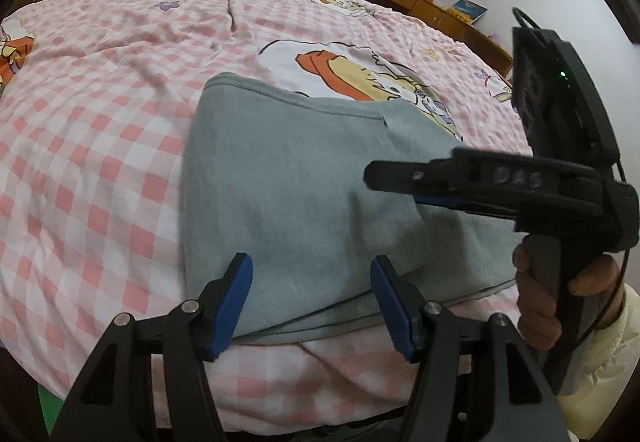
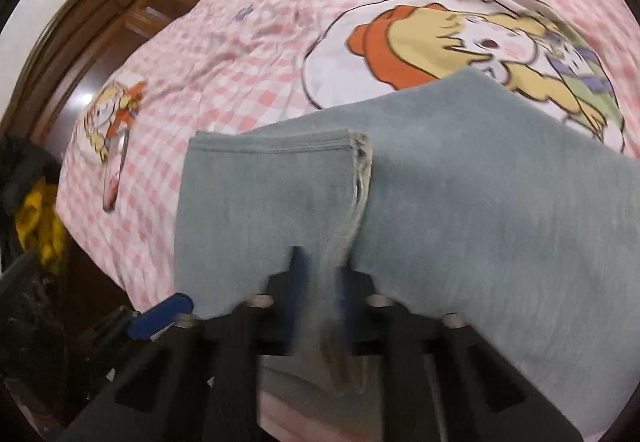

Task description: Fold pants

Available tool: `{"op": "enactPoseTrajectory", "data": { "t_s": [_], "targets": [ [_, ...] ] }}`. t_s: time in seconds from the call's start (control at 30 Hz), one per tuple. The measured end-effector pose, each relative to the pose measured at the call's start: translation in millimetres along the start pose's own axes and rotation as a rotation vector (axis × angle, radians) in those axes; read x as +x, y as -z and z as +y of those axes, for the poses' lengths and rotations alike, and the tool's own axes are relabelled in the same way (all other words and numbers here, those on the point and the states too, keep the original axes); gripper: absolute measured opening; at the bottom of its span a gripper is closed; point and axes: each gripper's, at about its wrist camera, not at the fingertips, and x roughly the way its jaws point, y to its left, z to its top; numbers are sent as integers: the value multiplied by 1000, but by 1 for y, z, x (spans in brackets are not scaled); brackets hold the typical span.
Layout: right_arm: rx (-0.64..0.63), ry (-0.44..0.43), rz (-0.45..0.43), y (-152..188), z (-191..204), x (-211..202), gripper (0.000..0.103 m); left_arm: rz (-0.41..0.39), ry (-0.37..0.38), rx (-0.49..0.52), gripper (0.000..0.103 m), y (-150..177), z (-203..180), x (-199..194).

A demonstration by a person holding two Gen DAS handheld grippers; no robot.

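**Right gripper held the fold, left one waited open**

The grey pants (image 1: 304, 178) lay folded on the checked bedcover (image 1: 100, 114), near the edge of the bed closest to you. Your right gripper (image 2: 320, 294) was clenched on a bunched edge of the cloth, where the folded hem (image 2: 276, 146) lay just ahead of it. Your left gripper (image 1: 312, 302) was spread wide, one finger on each side of the near edge, grasping nothing. The long axis of the bundle ran away from you, so I judge the right hand led the next fold, across toward the left.
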Motion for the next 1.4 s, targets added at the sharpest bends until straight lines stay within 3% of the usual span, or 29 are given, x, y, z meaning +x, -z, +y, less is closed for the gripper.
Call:
{"op": "enactPoseTrajectory", "data": {
  "t_s": [0.2, 0.3, 0.47, 0.6, 0.7, 0.87, 1.13, 1.4],
  "targets": [
    [-53, -64, -83, -12, 25, -38, 5, -24, -16, -12, 66, 3, 7, -13],
    [-52, -92, -125, -20, 38, -59, 5, -51, -47, -11, 76, 9, 11, -23],
    [-69, -97, -181, -24, 59, -91, 5, -78, -93, -40, 79, 22, 17, -29],
    [-95, -94, -220, -19, 69, -115, 5, -72, -46, -90, 80, 26, 18, -23],
    [-100, -91, -252, -17, 68, -134, 5, -79, -58, -115, 80, 24, 16, -17],
    [-93, -55, -320, -16, 49, -172, 5, -90, -160, -120, 80, 19, 9, -4],
    [-39, 57, -379, -8, -10, -221, 5, -66, -162, -65, 80, 26, -12, 8],
    [65, 175, -354, 17, -92, -236, 5, -55, -234, 92, 80, 29, -57, 16]
  ]
}}
